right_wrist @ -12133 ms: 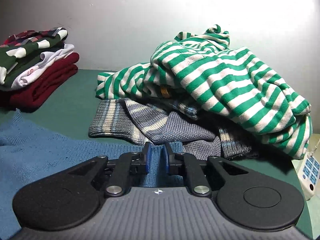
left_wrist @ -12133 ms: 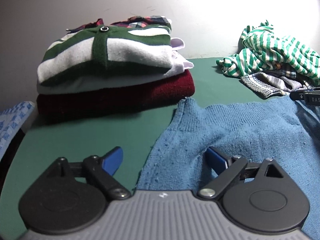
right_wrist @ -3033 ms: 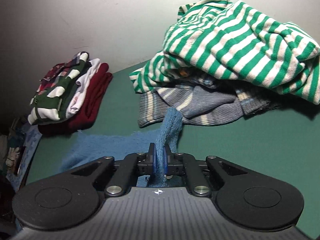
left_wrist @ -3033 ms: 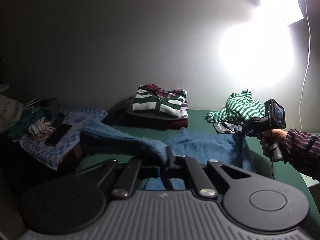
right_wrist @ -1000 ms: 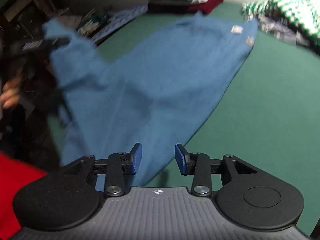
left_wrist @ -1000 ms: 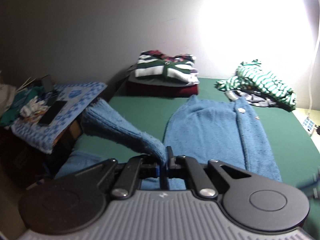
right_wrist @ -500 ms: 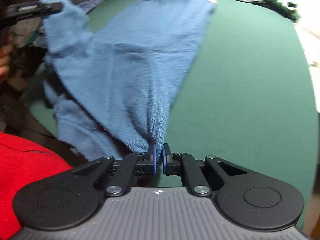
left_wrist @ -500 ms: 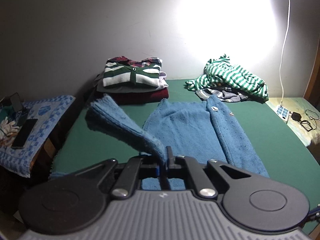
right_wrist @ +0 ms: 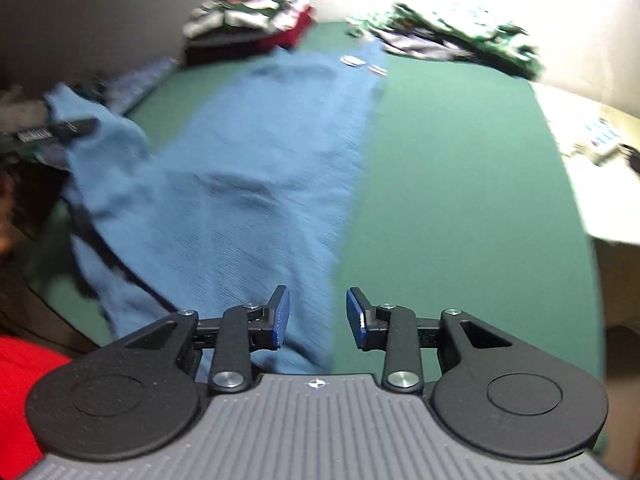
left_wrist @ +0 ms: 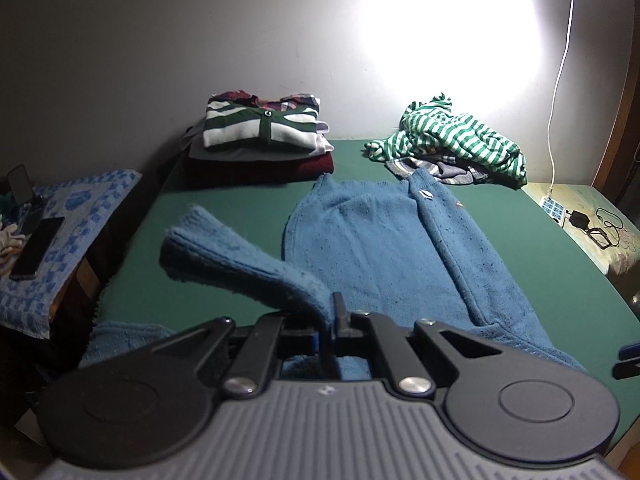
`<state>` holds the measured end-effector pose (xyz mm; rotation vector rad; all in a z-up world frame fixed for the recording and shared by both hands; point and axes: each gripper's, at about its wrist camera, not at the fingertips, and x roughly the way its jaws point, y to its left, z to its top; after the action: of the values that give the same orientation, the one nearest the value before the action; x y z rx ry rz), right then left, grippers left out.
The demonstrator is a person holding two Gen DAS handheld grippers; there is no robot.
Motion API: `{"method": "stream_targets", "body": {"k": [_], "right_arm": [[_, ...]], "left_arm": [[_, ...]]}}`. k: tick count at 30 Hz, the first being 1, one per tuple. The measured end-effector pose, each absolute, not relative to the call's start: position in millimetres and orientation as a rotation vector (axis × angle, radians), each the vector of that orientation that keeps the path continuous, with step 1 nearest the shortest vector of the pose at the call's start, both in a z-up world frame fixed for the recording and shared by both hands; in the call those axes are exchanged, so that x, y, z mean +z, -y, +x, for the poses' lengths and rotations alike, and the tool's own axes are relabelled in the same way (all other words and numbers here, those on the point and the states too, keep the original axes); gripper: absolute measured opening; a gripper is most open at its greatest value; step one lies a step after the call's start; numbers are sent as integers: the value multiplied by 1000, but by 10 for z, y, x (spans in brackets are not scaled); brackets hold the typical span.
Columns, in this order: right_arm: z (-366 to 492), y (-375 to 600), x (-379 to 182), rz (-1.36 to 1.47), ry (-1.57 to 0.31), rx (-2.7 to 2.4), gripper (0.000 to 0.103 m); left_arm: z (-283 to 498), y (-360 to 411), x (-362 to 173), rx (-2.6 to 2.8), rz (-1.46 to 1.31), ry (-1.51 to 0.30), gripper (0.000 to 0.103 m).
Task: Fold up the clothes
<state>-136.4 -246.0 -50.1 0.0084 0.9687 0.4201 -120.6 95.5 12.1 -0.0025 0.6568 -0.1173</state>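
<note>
A blue knitted cardigan [left_wrist: 384,248] lies lengthwise on the green table [left_wrist: 224,216], collar toward the wall. My left gripper [left_wrist: 329,322] is shut on its sleeve [left_wrist: 240,264], which is lifted and folded over above the table at the near left. The right wrist view is blurred: the cardigan [right_wrist: 256,168] stretches away from my right gripper [right_wrist: 318,314], which is open just above the near hem with the cloth's edge under its gap. The left gripper [right_wrist: 56,130] shows at far left there, holding the sleeve.
A folded stack [left_wrist: 260,140] topped by a green and white striped piece stands at the back left. A heap with a green striped top [left_wrist: 456,140] lies back right. A phone [left_wrist: 38,246] rests on a blue patterned cloth to the left. A power strip [left_wrist: 554,206] and cables lie right.
My right gripper has opened and let go of the cardigan's hem, which now lies on the table. My left gripper still holds the raised sleeve, nearly where it was.
</note>
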Motion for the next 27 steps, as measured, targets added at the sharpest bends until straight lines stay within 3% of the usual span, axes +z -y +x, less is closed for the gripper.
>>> {"method": "stream_targets", "body": {"k": [6,15,22,27], "right_arm": [[-1281,2259,-880,-66,-1111,433,30],[-1162,2312,-597,-41,-1016,548,32],[-1028,2255,-840,-90,-1076,592,27],[-901,2239,-664,-107,-1045,671,27]], "left_arm": [[-1232,-1104,176,-56,-6,-644,2],[-1236,-965,224,-8,-13,-651,3],[-1277,-797,331,56,-13,-632,3],[-1336,-785,348,141,-29,-641,3]]}}
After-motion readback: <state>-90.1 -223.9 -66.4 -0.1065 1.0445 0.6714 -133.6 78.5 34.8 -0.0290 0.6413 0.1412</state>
